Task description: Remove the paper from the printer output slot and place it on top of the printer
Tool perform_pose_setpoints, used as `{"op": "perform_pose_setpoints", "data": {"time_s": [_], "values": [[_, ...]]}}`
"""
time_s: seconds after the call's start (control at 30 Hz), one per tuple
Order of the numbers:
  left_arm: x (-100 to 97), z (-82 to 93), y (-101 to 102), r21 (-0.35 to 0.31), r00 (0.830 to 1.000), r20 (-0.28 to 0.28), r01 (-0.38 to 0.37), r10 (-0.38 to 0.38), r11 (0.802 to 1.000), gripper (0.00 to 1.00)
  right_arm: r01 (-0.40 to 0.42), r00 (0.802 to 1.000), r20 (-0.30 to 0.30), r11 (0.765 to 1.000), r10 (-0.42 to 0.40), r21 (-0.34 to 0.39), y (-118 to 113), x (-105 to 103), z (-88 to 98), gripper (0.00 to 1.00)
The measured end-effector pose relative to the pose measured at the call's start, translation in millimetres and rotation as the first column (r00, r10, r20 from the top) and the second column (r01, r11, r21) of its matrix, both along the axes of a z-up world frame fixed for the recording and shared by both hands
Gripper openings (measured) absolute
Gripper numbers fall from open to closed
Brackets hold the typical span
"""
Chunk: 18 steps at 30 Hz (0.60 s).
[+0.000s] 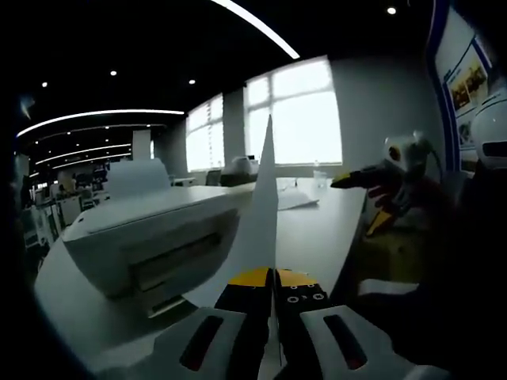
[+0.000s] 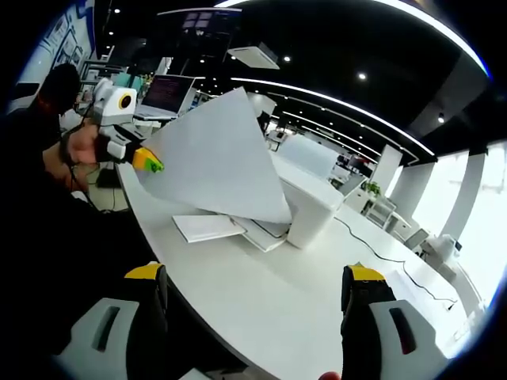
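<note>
left gripper (image 1: 273, 286) jaws clamped on paper (image 1: 257, 229), printer (image 1: 150, 229) at 9 o'clock on desk (image 1: 317, 237); right gripper (image 2: 257, 289) jaws apart

paper (image 1: 261, 229): seen edge-on, face hidden | printer (image 2: 310, 207): front & slot behind sheet | laptop (image 2: 165, 93) screen: too small to read | wall poster (image 1: 467, 75): cut off by edge

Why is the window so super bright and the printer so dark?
Left gripper view: daylight blows the windows out white, leaving the printer grey and dim and the sheet of paper backlit. Right gripper view: ceiling lights show the paper and table evenly; straight edges curve.
</note>
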<state>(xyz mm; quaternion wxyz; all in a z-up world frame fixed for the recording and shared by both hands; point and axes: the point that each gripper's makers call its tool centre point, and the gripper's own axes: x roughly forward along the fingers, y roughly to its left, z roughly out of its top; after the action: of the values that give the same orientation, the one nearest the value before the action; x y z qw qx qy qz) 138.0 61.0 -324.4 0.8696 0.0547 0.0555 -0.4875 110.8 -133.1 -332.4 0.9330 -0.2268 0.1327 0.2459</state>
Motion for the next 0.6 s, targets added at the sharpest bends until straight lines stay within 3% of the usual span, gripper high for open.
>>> {"op": "perform_pose_setpoints", "data": {"time_s": [0.6], "values": [[-3.6, 7.4, -1.8, -0.027, 1.000, -0.003, 0.015, -0.015, 1.000, 0.06, -0.001, 1.000, 0.003, 1.000, 0.001, 0.000, 0.5, 0.3, 1.4, 0.86]]}}
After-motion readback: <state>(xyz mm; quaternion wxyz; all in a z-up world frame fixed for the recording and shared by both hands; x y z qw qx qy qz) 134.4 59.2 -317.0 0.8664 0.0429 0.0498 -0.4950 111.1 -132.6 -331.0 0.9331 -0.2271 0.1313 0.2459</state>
